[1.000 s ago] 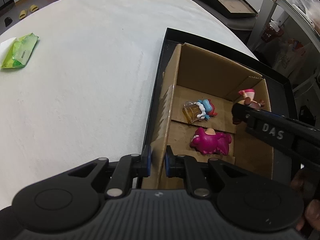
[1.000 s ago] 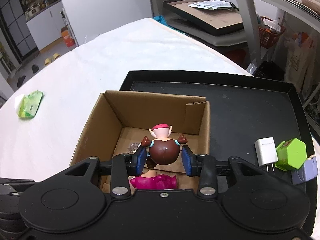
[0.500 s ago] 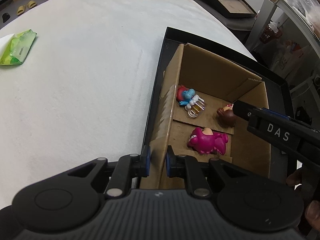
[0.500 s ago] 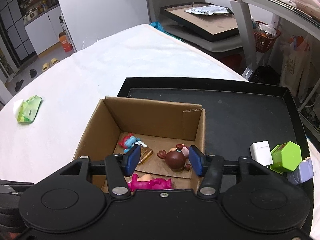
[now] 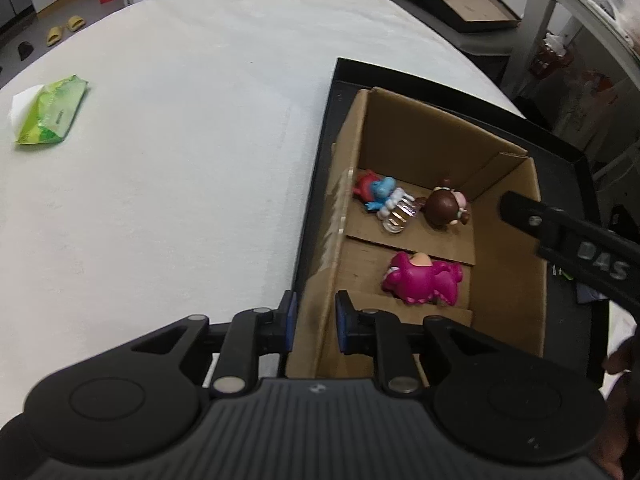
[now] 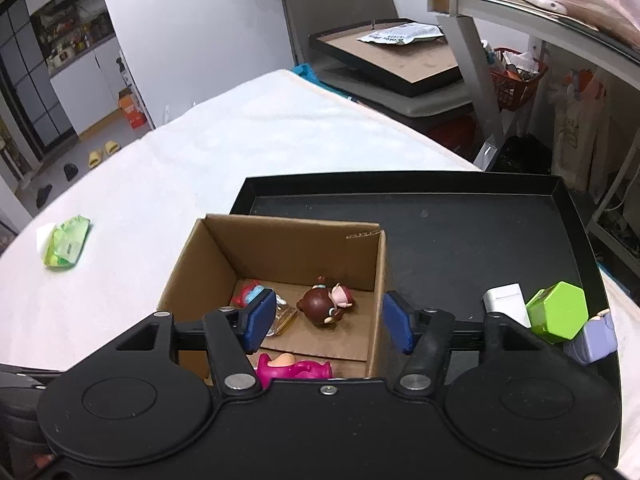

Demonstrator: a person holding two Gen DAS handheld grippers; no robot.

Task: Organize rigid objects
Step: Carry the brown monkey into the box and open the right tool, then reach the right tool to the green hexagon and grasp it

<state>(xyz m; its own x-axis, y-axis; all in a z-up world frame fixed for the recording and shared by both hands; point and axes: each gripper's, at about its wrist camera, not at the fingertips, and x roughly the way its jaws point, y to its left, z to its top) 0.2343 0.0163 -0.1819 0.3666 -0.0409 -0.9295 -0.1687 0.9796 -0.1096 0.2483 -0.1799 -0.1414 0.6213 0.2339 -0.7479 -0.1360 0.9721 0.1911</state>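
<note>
An open cardboard box (image 5: 508, 264) (image 6: 208, 256) stands on a black tray (image 6: 460, 232). Inside lie a brown-haired figurine (image 5: 442, 209) (image 6: 322, 306), a blue and red figurine (image 5: 374, 192) (image 6: 250, 292) with a clear piece, and a magenta figurine (image 5: 422, 278) (image 6: 294, 368). My left gripper (image 5: 313, 321) is shut on the box's near left wall. My right gripper (image 6: 328, 322) hangs open above the box with nothing between its fingers; its black arm (image 5: 568, 248) shows at the right of the left wrist view.
On the tray right of the box sit a white charger (image 6: 505, 299), a green hexagonal block (image 6: 558, 312) and a lilac item (image 6: 594, 338). A green wipes packet (image 5: 50, 110) (image 6: 66, 246) lies on the white tablecloth (image 5: 180, 140). A metal shelf (image 6: 520, 12) stands beyond.
My right gripper opened and let the brown-haired figurine drop into the box, then rose and drew back. The left gripper kept its hold on the box wall.
</note>
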